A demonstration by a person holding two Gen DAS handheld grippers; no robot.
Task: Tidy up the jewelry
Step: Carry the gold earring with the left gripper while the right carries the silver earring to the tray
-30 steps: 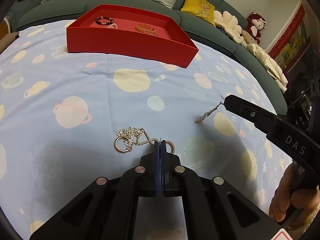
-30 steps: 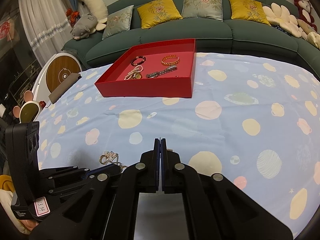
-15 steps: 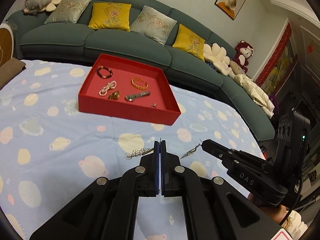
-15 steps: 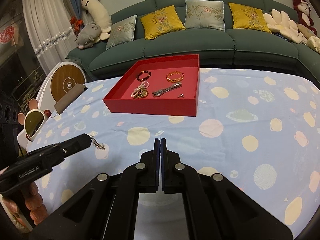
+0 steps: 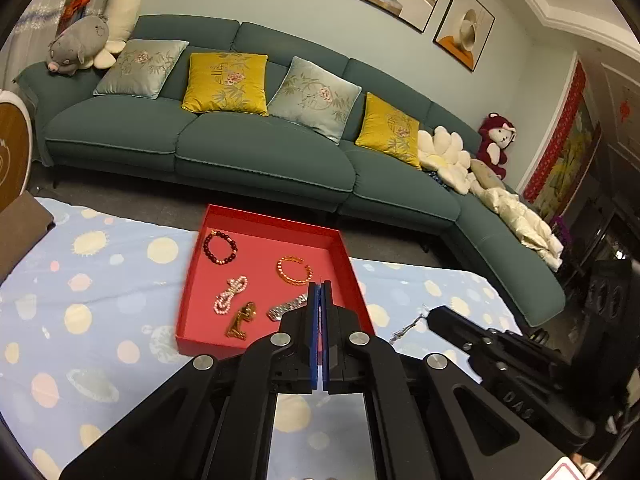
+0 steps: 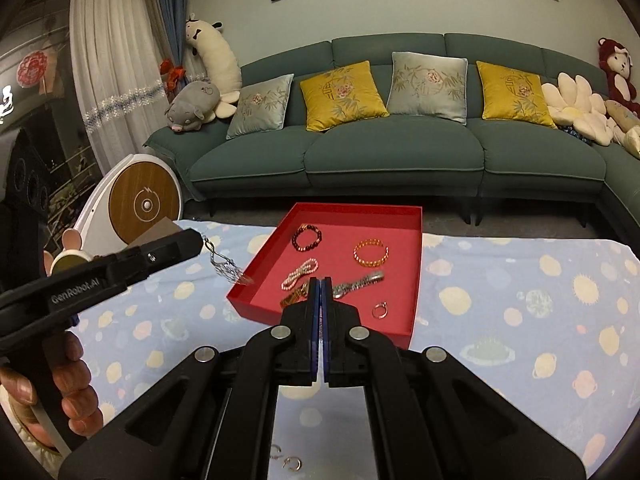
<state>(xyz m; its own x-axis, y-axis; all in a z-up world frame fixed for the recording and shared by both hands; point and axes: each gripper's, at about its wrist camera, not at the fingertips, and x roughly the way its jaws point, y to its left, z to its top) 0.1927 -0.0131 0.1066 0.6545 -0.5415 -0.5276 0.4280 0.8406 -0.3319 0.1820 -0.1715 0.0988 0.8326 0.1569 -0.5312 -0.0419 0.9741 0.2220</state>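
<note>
Your desk (image 6: 500, 280) was covered in a pale blue cloth printed with planets and suns, and the red tray (image 6: 416, 280) sat on it toward the far edge, in front of a long teal sofa (image 6: 396, 152) lined with yellow and grey cushions. In the tray lay a dark beaded bracelet (image 6: 307, 237), an orange bracelet (image 6: 371, 253), a pearl strand (image 6: 300, 273), a silver watch band (image 6: 358, 282), a gold piece partly hidden behind your fingers, and a small ring (image 6: 380, 310). Your left gripper (image 6: 196, 242) was clamped on a silver chain (image 6: 224, 266) that hung from its tip, above the cloth just left of the tray's near corner. Your right gripper (image 5: 432, 316) was pinched shut on another thin silver chain (image 5: 408, 326) that dangled off its tip, to the right of the tray. Two small hoop earrings (image 6: 290, 462) rested on the cloth close under the right gripper's body. Around you — framed prints on the blue-grey wall, plush toys at both ends of the sofa, a white curtain at the left, and a round wooden-faced appliance (image 6: 140, 204) beside the desk.
</note>
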